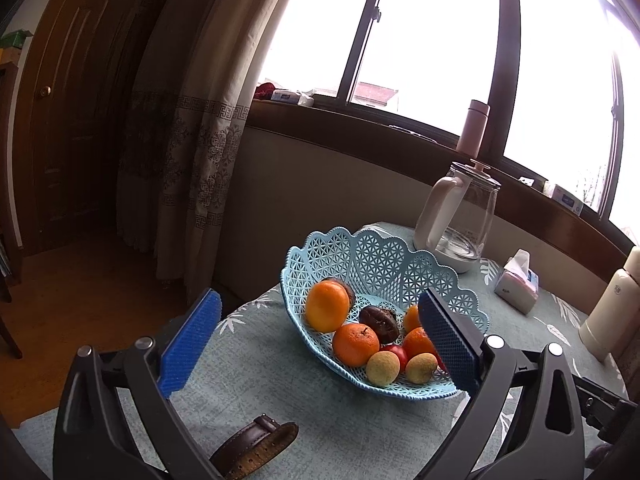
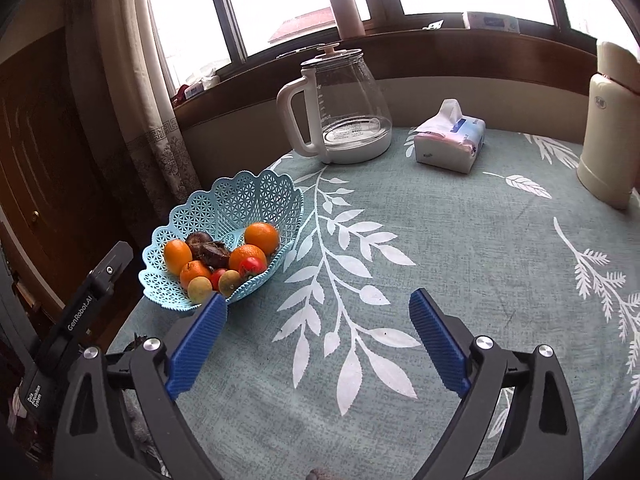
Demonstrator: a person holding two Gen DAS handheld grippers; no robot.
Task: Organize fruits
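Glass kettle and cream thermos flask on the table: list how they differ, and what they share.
The glass kettle is squat, wide and see-through, while the cream thermos flask is tall, narrow and opaque. The kettle has a big white loop handle on its side; no such handle shows on the flask. The kettle stands at the back near the tissue pack; the flask stands at the far right edge. Both stand upright on the tablecloth.

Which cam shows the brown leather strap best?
Left wrist view. The brown leather strap lies on the tablecloth near the bottom edge, between the open left tongs, with its punched holes visible; its lower end is cut off by the frame. In the right wrist view I cannot make it out at all.
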